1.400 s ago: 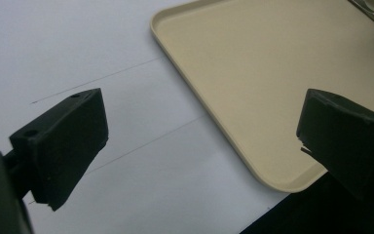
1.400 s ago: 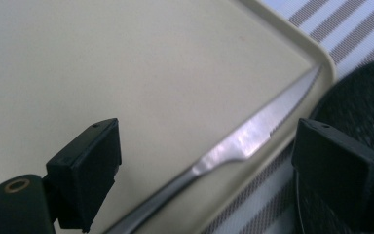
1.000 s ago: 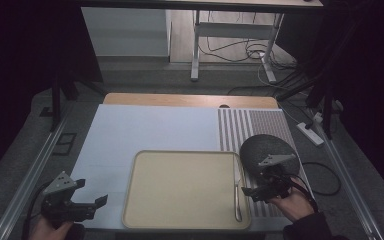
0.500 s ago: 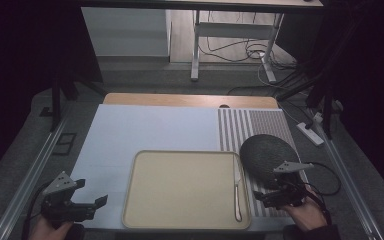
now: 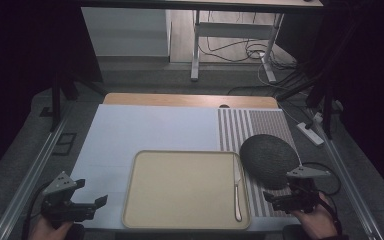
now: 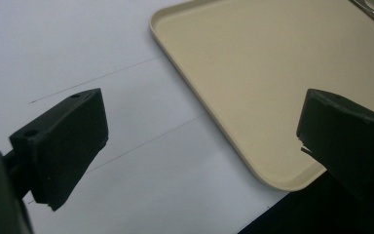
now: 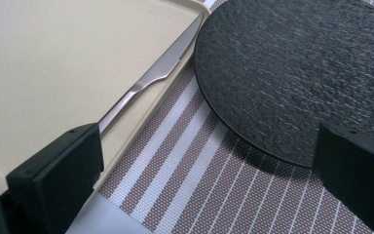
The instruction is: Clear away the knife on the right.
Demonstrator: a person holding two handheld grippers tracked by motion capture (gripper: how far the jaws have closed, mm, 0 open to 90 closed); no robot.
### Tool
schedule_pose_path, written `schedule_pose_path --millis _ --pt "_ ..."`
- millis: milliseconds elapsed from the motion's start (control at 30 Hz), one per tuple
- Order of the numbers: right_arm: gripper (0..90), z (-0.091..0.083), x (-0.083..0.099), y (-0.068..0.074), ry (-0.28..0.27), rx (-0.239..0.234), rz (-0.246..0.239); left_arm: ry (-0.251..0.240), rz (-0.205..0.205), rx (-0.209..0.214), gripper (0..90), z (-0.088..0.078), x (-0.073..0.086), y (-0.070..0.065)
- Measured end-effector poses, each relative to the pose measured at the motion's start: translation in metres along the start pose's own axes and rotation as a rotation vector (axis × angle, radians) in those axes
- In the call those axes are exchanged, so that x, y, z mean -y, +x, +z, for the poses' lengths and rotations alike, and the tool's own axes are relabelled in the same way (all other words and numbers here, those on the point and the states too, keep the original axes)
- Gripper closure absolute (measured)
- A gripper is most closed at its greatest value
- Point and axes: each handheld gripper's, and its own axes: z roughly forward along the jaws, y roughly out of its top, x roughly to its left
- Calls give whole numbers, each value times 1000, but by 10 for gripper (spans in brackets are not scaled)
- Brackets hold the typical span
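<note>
Both claws hang wide open and empty: left claw (image 5: 87,204) near the beige tray (image 5: 180,185), right claw (image 5: 280,199) beside the dark slate plate (image 5: 269,157); a knife (image 5: 237,192) lies along the tray's right edge.

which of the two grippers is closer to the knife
The right gripper: it sits beside the knife at the tray's right edge, while the left gripper is across the tray.

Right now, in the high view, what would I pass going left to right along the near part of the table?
left gripper → beige tray → knife → dark round plate → right gripper
</note>
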Motion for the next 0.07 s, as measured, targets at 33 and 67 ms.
schedule_pose_path --millis 33,67 --pt "0 0 0 0 0 -1 -1 0 -1 1 43 0 0 0" --pt "0 1 0 0 1 -1 -5 0 -2 2 42 0 -1 0"
